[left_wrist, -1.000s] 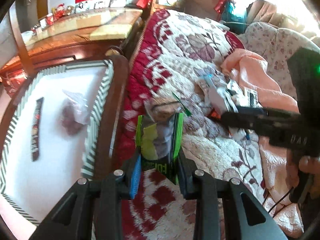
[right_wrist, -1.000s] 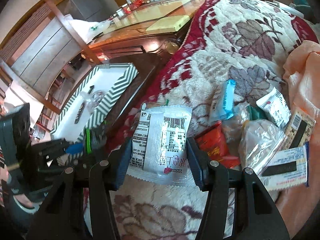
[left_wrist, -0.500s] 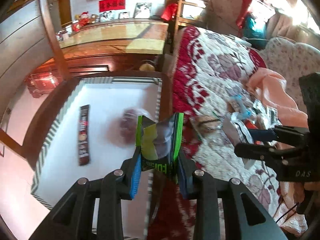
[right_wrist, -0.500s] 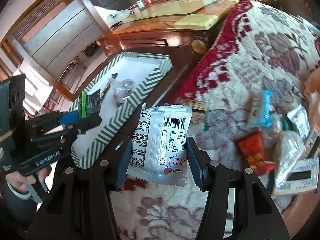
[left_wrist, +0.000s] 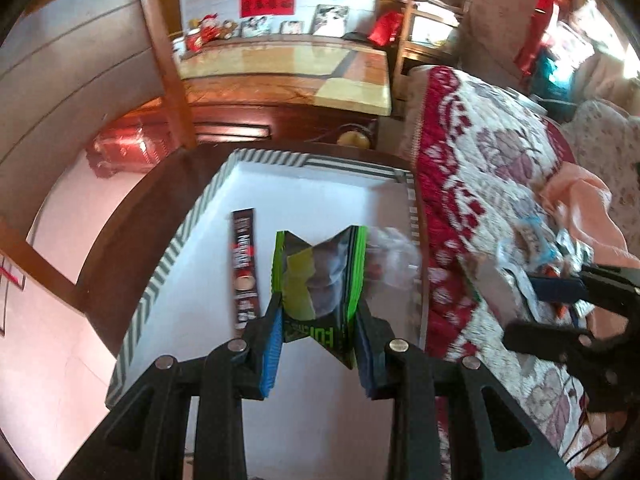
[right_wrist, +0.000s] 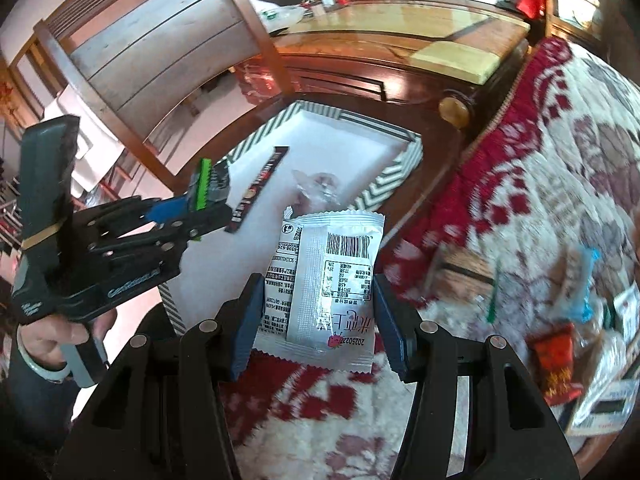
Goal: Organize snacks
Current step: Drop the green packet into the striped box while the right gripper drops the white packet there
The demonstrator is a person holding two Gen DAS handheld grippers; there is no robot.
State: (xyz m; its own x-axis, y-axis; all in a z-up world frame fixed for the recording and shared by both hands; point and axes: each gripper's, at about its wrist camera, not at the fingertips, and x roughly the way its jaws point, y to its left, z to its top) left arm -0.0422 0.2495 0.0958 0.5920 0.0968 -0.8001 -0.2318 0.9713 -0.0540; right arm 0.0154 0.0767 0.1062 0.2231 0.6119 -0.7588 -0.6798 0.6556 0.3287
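My left gripper (left_wrist: 318, 320) is shut on a green and black snack pouch (left_wrist: 320, 284) and holds it above the white tray with a striped rim (left_wrist: 160, 280). In the tray lie a dark stick packet (left_wrist: 243, 268) and a clear bag of sweets (left_wrist: 390, 256). My right gripper (right_wrist: 318, 312) is shut on a white snack packet with a barcode (right_wrist: 328, 284), held over the quilt beside the tray (right_wrist: 396, 176). The left gripper with its pouch (right_wrist: 200, 190) shows at the left of the right wrist view.
Several loose snack packets (right_wrist: 558, 360) lie on the red and white floral quilt (right_wrist: 540, 160) at the right. The tray stands on a dark wooden table (left_wrist: 120, 248). A wooden cabinet (left_wrist: 288, 76) and a chair (right_wrist: 160, 52) stand behind it.
Both grippers have swung left from the quilt toward the tray. The left one with the green pouch is now over the tray; the right one with the white packet is near the tray's edge.
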